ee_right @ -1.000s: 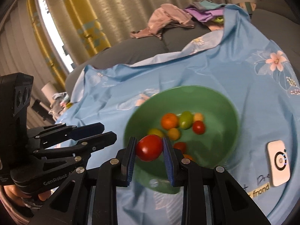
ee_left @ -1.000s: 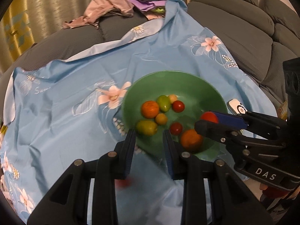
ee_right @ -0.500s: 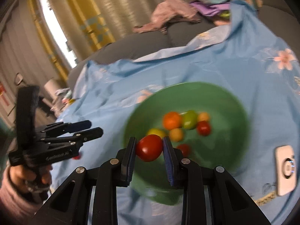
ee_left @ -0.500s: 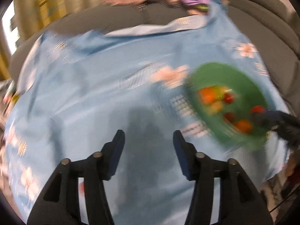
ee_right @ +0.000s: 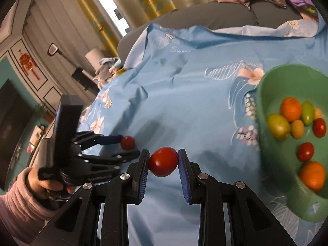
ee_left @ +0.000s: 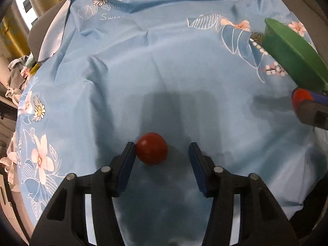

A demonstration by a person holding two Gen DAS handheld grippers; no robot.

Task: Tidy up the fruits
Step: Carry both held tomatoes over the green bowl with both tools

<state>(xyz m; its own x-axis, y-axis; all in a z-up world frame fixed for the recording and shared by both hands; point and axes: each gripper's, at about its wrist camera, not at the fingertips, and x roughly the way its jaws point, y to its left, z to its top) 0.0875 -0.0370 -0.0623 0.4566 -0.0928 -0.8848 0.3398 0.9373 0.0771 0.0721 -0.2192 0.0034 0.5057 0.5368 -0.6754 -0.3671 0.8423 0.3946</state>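
My left tongs [ee_left: 162, 155] stand released around a loose red tomato [ee_left: 152, 151] on the blue floral cloth [ee_left: 164, 78], well away from the green bowl [ee_right: 287, 143] at its right edge; it touches the left pad. My right tongs [ee_right: 163, 162] are clenched on another tomato [ee_right: 163, 161]. I judge both light, smooth and easily bruised, so I would close gently across the widest middle.

On the tablecloth [ee_left: 164, 65], left of the bowl [ee_right: 272, 164]: one tomato [ee_left: 152, 151] between the spread left gripper [ee_left: 162, 150] fingers, touching one; another tomato [ee_right: 163, 161] pinched in the right gripper [ee_right: 163, 162], nearer the bowl. Inside the bowl, more fruit [ee_right: 291, 109].
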